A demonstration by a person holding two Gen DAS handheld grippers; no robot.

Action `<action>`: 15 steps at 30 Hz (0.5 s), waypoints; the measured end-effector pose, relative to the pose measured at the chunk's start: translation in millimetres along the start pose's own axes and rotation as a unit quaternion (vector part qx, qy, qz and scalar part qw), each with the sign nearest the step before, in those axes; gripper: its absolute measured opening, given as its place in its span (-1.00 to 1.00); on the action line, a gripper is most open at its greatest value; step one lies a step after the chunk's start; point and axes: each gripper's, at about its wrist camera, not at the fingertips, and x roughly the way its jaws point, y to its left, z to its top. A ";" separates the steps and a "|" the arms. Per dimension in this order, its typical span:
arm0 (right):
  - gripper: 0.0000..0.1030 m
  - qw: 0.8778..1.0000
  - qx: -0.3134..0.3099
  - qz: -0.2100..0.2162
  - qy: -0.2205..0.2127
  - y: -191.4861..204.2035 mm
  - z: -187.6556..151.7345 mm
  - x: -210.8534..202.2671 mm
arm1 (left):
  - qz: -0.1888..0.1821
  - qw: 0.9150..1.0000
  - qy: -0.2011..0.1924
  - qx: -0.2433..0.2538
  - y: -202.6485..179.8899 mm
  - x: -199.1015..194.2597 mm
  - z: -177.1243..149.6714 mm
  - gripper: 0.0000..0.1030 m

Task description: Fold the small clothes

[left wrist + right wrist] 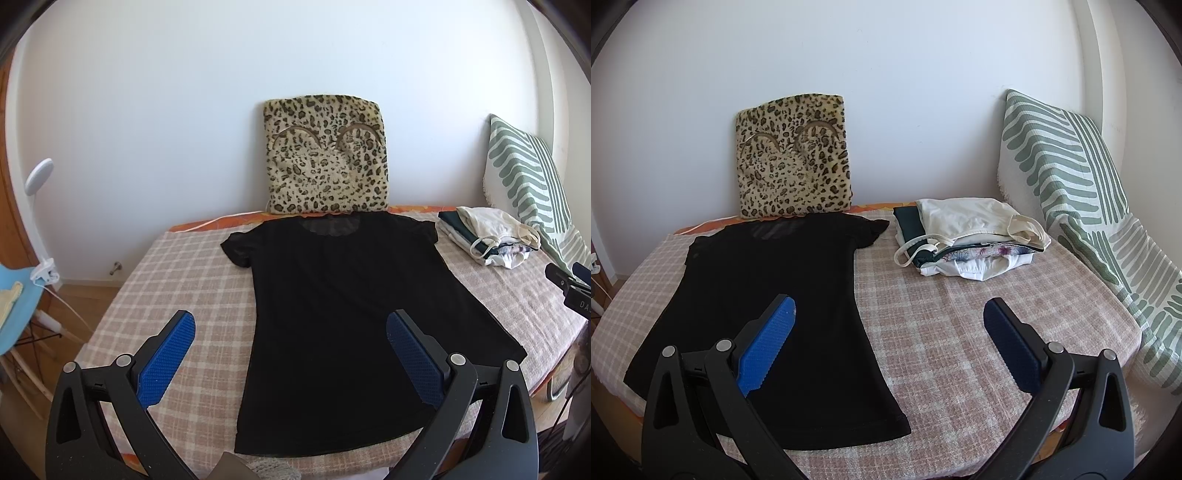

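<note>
Both grippers hang above the near end of the bed with nothing between their blue pads: my left gripper (290, 338) has its jaws spread wide over the lower left part of the black t-shirt (332, 302), and my right gripper (888, 325) is just as wide, its left pad over the shirt's right side and its right pad over bare cover. I see the shirt lying flat and unfolded on the checked bedcover (177, 280), collar toward the wall, short sleeves out to either side, hem nearest me; in the left view the hem's middle is partly masked by the gripper arms. The collar runs up to the foot of a leopard-print cushion (327, 155) leaning on the wall, and I cannot tell whether they touch. To the shirt's right sits a stack of folded clothes (971, 232), cream top uppermost, lower layers only showing as edges. Beyond that, a green-striped pillow (1067, 177) leans in the corner, cut off by the frame's rim.
</note>
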 end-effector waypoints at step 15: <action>1.00 1.000 0.000 0.000 0.001 0.1 -0.6 0.6 | -0.003 1.000 -0.005 -0.005 1.4 -1.9 2.2 0.99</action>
